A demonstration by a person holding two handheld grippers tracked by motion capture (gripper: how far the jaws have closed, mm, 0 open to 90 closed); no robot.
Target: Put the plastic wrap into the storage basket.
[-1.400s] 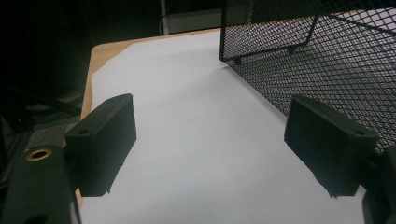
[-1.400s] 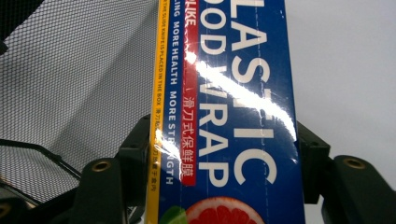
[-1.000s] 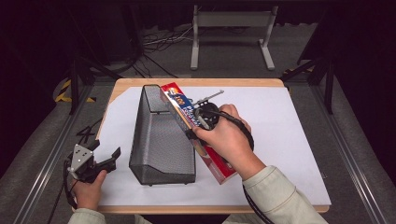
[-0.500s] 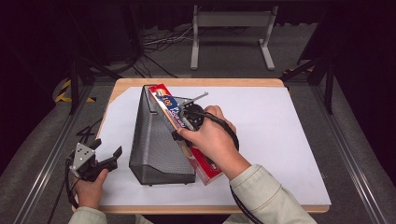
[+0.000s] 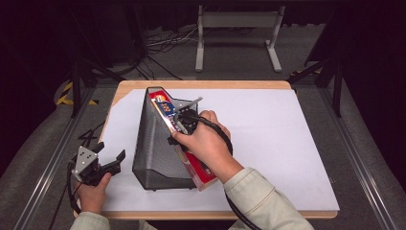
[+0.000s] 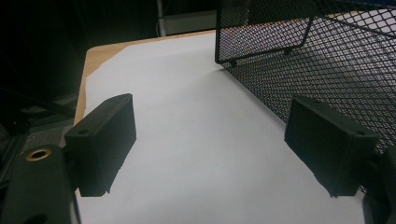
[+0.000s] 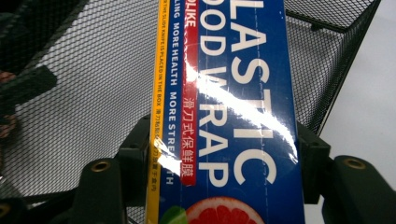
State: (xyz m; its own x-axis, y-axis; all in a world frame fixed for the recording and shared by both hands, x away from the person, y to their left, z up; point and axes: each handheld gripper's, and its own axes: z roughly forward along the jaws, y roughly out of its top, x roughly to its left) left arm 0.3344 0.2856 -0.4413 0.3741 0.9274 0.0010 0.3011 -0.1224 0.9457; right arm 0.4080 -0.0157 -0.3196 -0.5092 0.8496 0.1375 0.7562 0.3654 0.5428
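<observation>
done: right tool [image 5: 184,125] pinches long blue-and-red plastic-wrap carton [image 7: 243,116], far end inside black wire-mesh file holder [image 5: 155,143] | left: near end outside; release | left tool [image 5: 98,162] spread, idle on surface [image 5: 287,143]

1. Plastic wrap box [image 7: 233,93]: top & bottom cut off by edges in right gripper view; print at top only partly readable.
2. High view: right tongs [image 5: 178,130] mostly hidden under the hand; box's far end sits behind mesh holder [image 5: 155,143] wall.
3. Left gripper view: mesh holder cut off top/right.
</observation>
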